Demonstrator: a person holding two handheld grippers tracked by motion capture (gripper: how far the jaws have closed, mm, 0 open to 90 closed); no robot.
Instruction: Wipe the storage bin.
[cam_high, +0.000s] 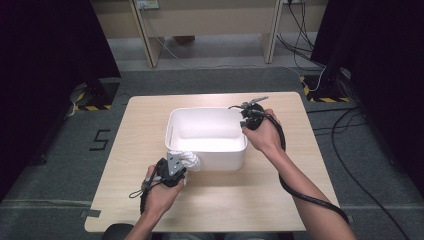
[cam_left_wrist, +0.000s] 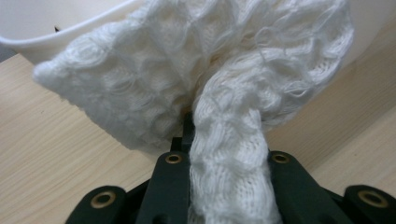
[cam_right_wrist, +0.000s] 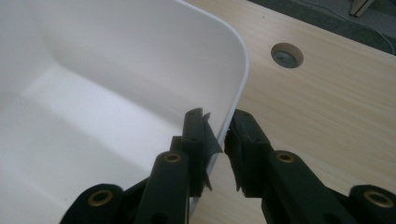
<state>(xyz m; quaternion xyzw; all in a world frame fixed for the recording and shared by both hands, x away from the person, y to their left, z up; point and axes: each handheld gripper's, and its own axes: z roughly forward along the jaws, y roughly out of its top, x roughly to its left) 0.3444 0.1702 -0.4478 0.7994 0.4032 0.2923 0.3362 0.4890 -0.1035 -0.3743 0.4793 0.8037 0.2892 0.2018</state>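
White knit cloth (cam_left_wrist: 187, 84), white bin (cam_high: 207, 132)

We see a pale wooden tabletop (cam_high: 280, 195) standing on grey carpet (cam_high: 60, 165). A round cable hole (cam_right_wrist: 286, 54) sits in its surface. A black number five (cam_high: 100, 139) is marked on the carpet at the left. Yellow-and-black hazard tape (cam_high: 93, 107) edges dark bases at both sides. Beyond, we make out light wooden furniture legs (cam_high: 142, 35) and loose black cables (cam_high: 305, 30).

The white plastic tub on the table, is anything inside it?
The white plastic tub looks empty: bare white floor and walls. The white knitted cloth is outside, at its near corner, clamped in the left tool. The near wall hides a strip of floor.
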